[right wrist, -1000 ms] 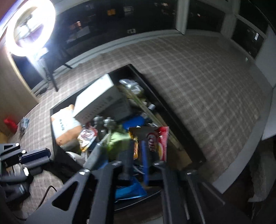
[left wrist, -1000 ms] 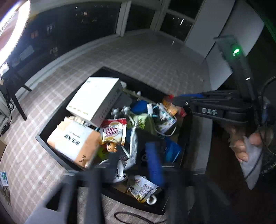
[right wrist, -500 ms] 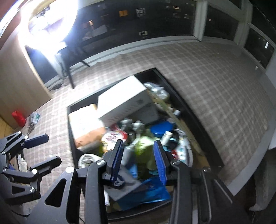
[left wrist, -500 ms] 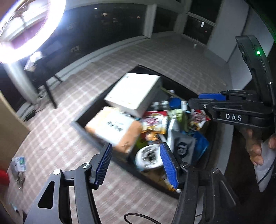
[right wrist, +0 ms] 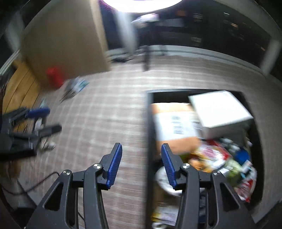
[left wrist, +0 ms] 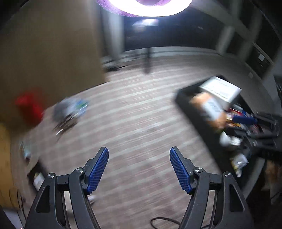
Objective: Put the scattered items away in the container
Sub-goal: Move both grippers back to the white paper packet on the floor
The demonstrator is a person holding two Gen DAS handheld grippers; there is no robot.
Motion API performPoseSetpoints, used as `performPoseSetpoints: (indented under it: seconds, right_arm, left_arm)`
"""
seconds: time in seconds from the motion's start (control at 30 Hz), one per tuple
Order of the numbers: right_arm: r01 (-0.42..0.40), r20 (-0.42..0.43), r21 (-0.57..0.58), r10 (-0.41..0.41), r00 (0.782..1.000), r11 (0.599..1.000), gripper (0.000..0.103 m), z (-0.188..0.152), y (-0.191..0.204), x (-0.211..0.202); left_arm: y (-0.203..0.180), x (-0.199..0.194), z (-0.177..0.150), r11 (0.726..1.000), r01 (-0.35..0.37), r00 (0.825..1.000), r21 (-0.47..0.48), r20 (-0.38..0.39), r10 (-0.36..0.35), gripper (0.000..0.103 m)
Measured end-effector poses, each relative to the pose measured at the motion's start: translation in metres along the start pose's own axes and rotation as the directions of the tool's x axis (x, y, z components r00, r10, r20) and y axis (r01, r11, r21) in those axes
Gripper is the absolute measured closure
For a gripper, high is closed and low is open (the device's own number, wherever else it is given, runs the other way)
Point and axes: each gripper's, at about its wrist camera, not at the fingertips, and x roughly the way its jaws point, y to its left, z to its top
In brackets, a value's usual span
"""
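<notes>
A black container [right wrist: 149, 123] stands on the checked cloth, packed with a white box [right wrist: 220, 109], an orange and white packet [right wrist: 174, 123] and several small packs. It also shows at the right of the left wrist view [left wrist: 183, 100]. My left gripper [left wrist: 139, 167] is open and empty over bare cloth, left of the container. My right gripper [right wrist: 141, 163] is open and empty above the container's left rim. A blurred heap of small loose items [left wrist: 70, 112] lies on the cloth at the far left, also in the right wrist view [right wrist: 75, 88].
A red object [left wrist: 30, 107] stands against a brown panel [left wrist: 52, 44] at the left. A ring light [left wrist: 149, 7] glares at the top. A black cable [left wrist: 164, 222] lies near the front edge. Both views are motion-blurred.
Both grippers have swung left, away from over the container toward the cloth. The container has shifted to the right side of both views. Both grippers stay open and empty.
</notes>
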Motion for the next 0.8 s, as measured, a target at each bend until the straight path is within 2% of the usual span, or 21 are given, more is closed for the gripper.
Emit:
performPoseSetpoints:
  seconds: [0.13, 0.27, 0.37, 0.43, 0.57, 0.8]
  right_arm:
    - [-0.105, -0.051, -0.128, 0.099, 0.994, 0.986, 0.058, 0.008, 0.061, 0.023]
    - [-0.192, -0.105, -0.212, 0.173, 0.979, 0.958, 0.058, 0.017, 0.113, 0.043]
    - [-0.249, -0.135, -0.275, 0.22, 0.966, 0.929, 0.058, 0.024, 0.153, 0.059]
    - [-0.286, -0.158, -0.303, 0.248, 0.956, 0.909, 0.058, 0.03, 0.178, 0.07]
    - [-0.346, -0.21, -0.35, 0.287, 0.935, 0.871, 0.058, 0.038, 0.22, 0.093]
    - [-0.418, -0.295, -0.396, 0.317, 0.901, 0.818, 0.058, 0.047, 0.272, 0.134]
  left_arm:
    - [0.075, -0.006, -0.033, 0.981, -0.059, 0.998, -0.184, -0.032, 0.054, 0.034]
    - [0.134, -0.013, -0.078, 0.93, -0.099, 0.995, -0.355, -0.063, 0.081, 0.034]
    - [0.16, -0.014, -0.108, 0.887, -0.113, 0.993, -0.447, -0.08, 0.087, 0.037]
    - [0.169, -0.013, -0.124, 0.863, -0.123, 0.992, -0.489, -0.088, 0.092, 0.039]
    - [0.175, -0.006, -0.144, 0.826, -0.097, 0.995, -0.556, -0.083, 0.061, 0.041]
    - [0.17, 0.013, -0.149, 0.799, -0.058, 0.997, -0.598, -0.07, 0.021, 0.044]
